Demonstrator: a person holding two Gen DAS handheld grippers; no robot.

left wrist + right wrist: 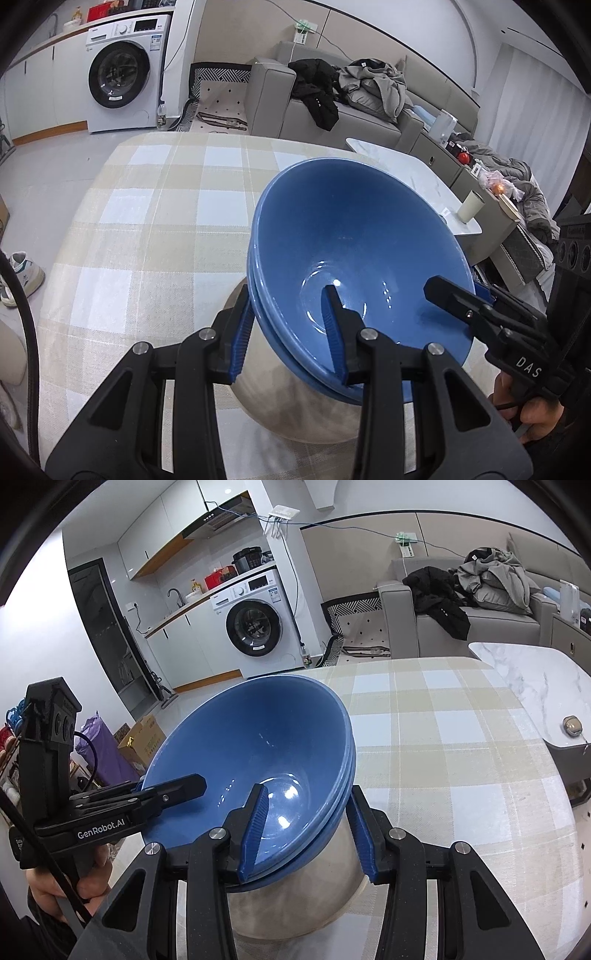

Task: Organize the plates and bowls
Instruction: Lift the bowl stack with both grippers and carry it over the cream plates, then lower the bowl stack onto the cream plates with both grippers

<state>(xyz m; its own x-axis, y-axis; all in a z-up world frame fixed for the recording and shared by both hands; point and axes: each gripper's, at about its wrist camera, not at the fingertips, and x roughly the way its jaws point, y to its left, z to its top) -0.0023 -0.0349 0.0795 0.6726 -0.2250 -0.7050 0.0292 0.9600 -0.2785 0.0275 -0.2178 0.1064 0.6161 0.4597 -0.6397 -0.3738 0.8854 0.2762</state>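
Note:
A nested stack of blue bowls [351,229] [251,731] hangs tilted over the checked tablecloth [147,221] [443,738]. Under the stack shows a rounded beige bowl body [295,398] [295,897]; whether it touches the table I cannot tell. My left gripper [288,332] is shut on the stack's near rim, one finger inside and one outside. On the opposite rim my right gripper [308,830] grips the same way. Each gripper also shows in the other's view, the right gripper [454,299] at the right edge and the left gripper [184,786] at the left, each with a hand below it.
A marble coffee table [424,177] [535,686] stands beyond the cloth's right side, bearing a pale cup [471,206]. Behind are a grey sofa [332,110] piled with clothes and a washing machine [122,74]. A shoe [22,273] lies on the floor at left.

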